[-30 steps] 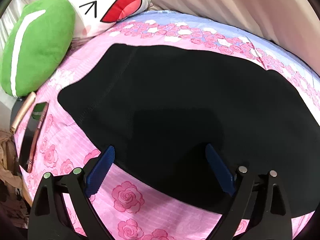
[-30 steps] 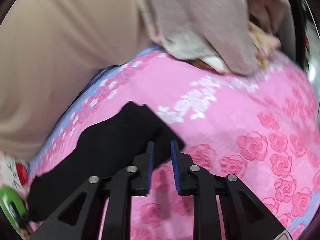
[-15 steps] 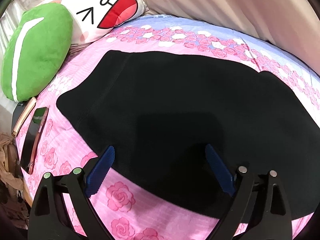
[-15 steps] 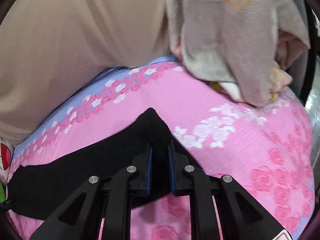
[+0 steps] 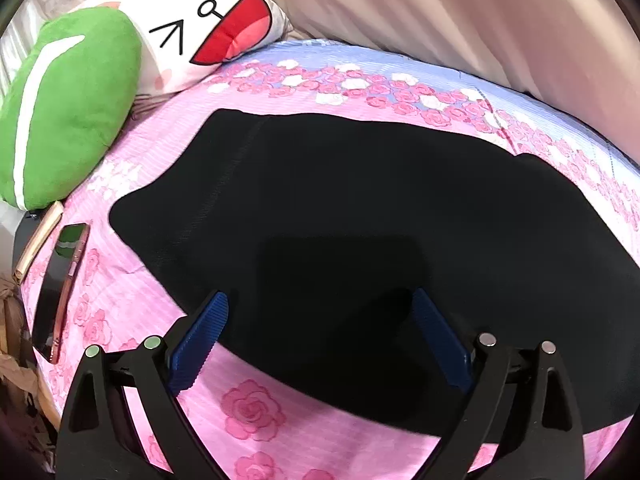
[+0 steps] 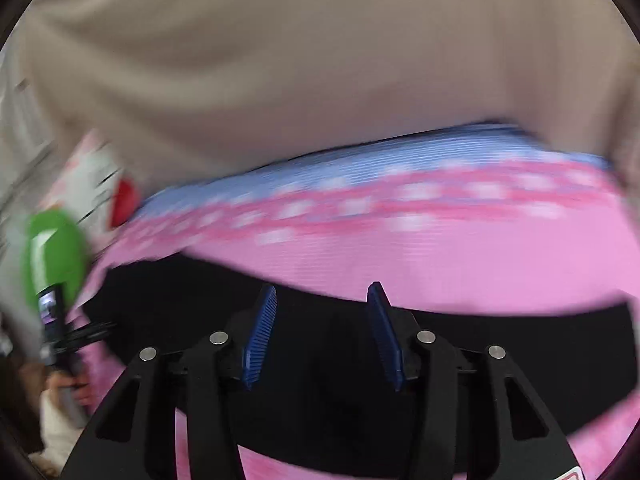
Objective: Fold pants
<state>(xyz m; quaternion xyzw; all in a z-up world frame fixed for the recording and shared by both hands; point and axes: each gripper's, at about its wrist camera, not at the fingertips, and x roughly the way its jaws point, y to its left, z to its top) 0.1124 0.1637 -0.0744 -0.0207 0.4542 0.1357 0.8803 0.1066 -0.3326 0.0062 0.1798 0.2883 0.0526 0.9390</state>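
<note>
The black pants (image 5: 360, 220) lie spread flat on the pink rose-print bedsheet (image 5: 256, 404). My left gripper (image 5: 320, 304) is open and empty, with its blue pads over the near edge of the pants. In the blurred right wrist view the pants (image 6: 320, 380) stretch as a dark band across the sheet. My right gripper (image 6: 324, 292) is open with nothing between its pads, just above the pants' far edge.
A green cushion (image 5: 60, 120) and a white cartoon-face pillow (image 5: 208, 28) lie at the bed's far left. A phone (image 5: 60, 284) and a flat case lie at the left edge. A beige curtain (image 5: 460, 12) hangs behind the bed. The other gripper and hand (image 6: 60, 340) show at left.
My right gripper was shut on a corner of the pants; it has opened, let go and swung left across the bed. The left gripper has edged slightly back, staying open.
</note>
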